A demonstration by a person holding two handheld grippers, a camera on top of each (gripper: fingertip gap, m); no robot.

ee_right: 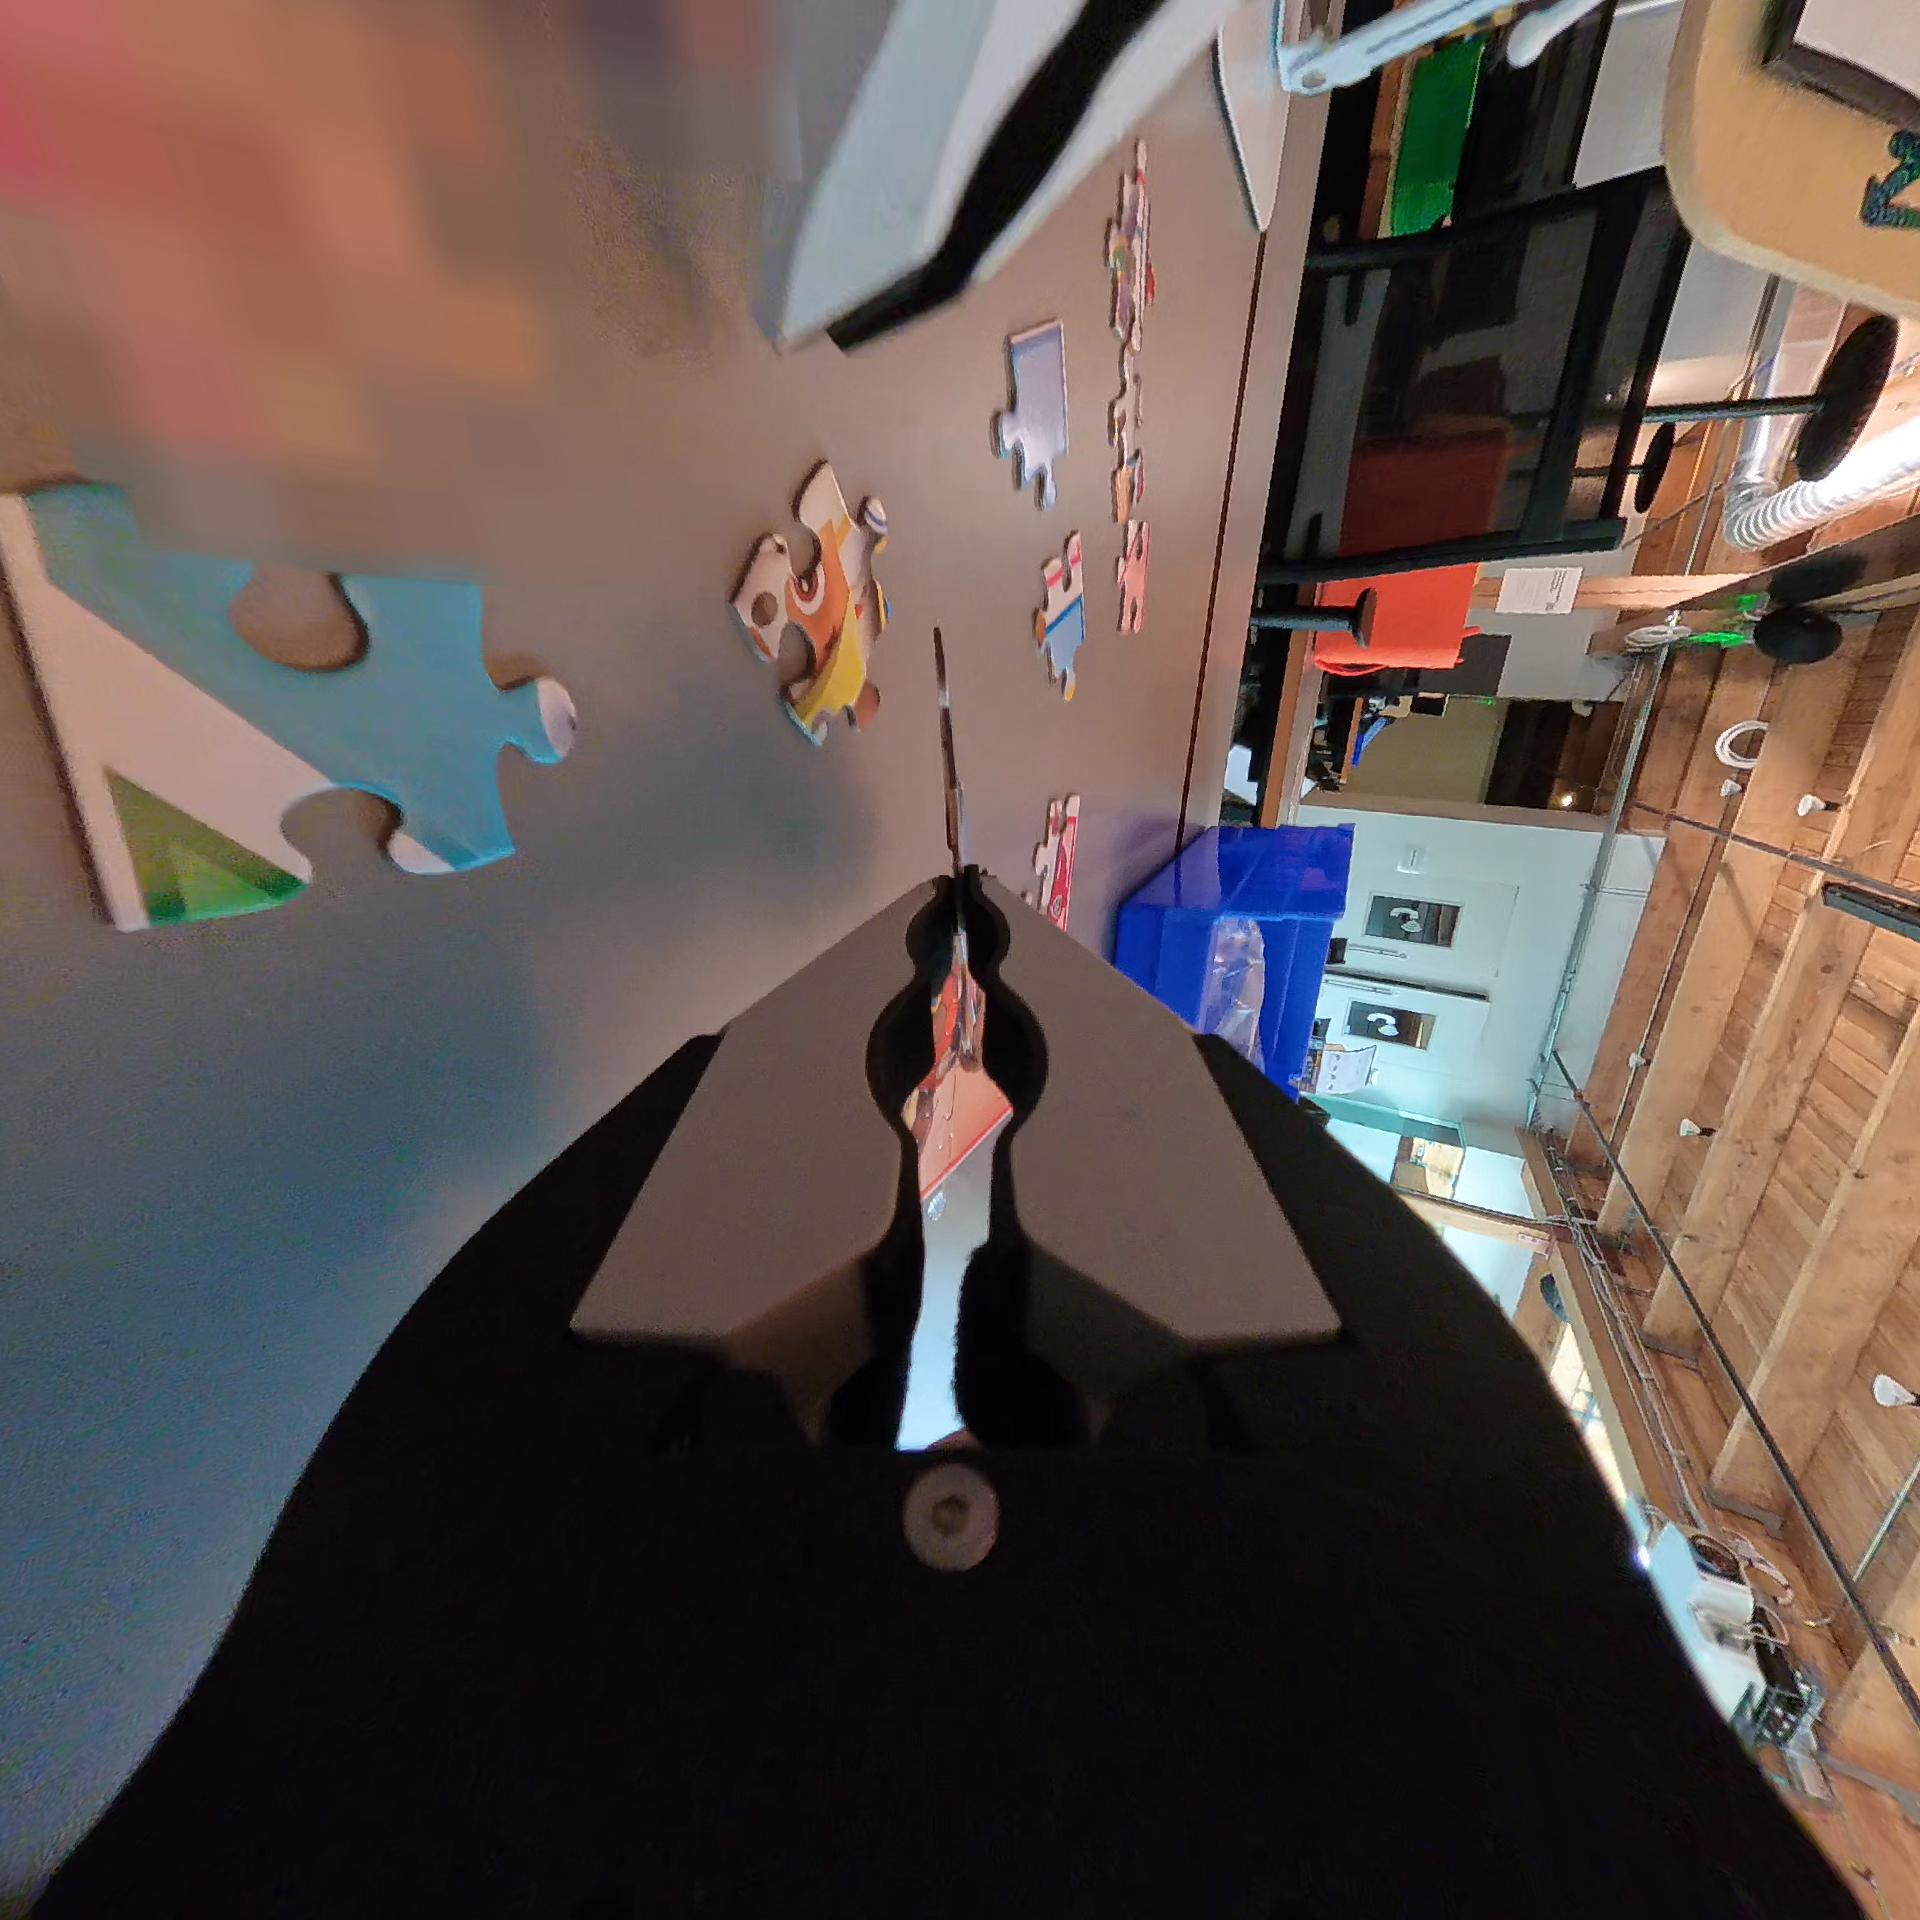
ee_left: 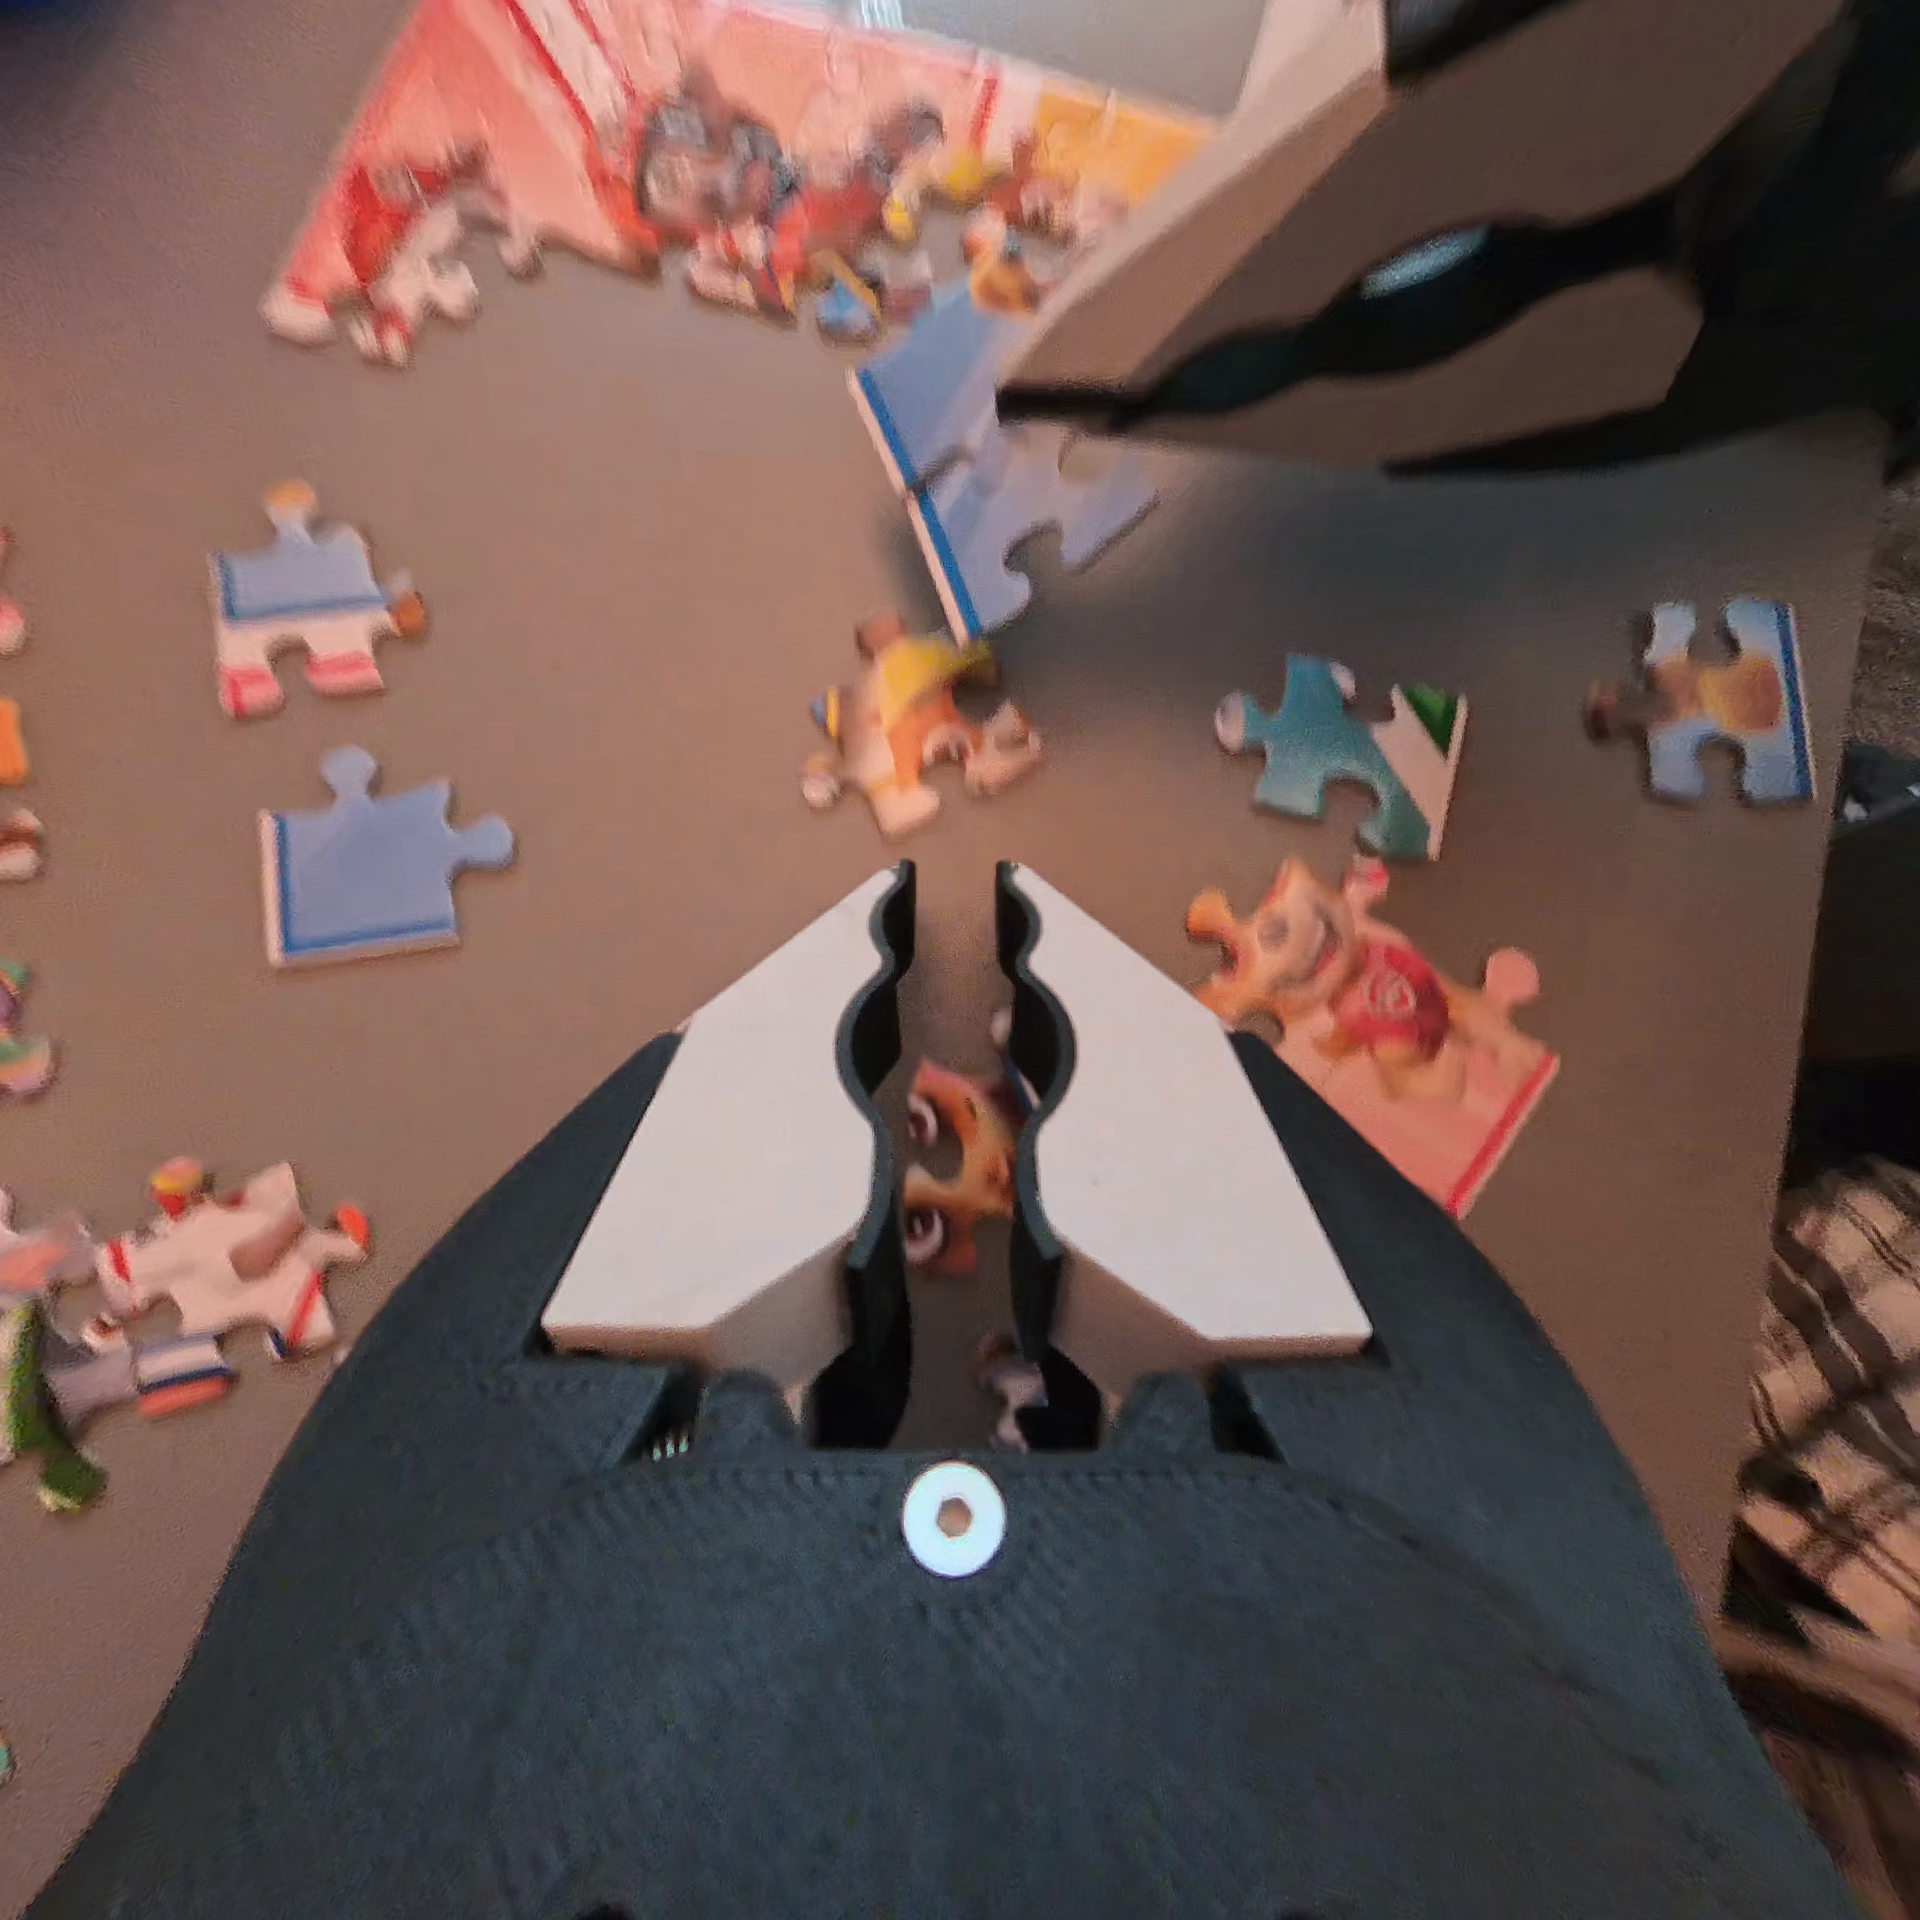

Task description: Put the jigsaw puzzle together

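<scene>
The left hand-held gripper (ee_left: 954, 883) hovers above the grey-brown counter (ee_left: 644, 540) with its jaws only narrowly parted and nothing between them; through the gap a piece with an orange cartoon face (ee_left: 951, 1164) shows, lying on the counter beneath. Just to its right lies a pink piece with an orange puppy in red (ee_left: 1371, 1029). A little farther out sit a plain blue corner piece (ee_left: 364, 868), a yellow-and-orange puppy piece (ee_left: 920, 732), a teal piece with a green and white corner (ee_left: 1351, 753) and a blue-edged piece (ee_left: 1714, 707). Beyond these, the right hand-held gripper (ee_left: 1023, 410) reaches in from the upper right, its tips over the blue part of the joined puzzle section (ee_left: 966, 468). The pink and red assembled part (ee_left: 623, 177) lies farthest away.

In the right wrist view, the right hand-held gripper (ee_right: 956, 883) is closed on a thin puzzle piece (ee_right: 951, 1049) held edge-on, pink and orange on its face. The teal piece (ee_right: 312, 707) lies near on the left; the puppy piece (ee_right: 821, 613) is farther. A blue bin (ee_right: 1236, 935) stands beyond the counter edge.
</scene>
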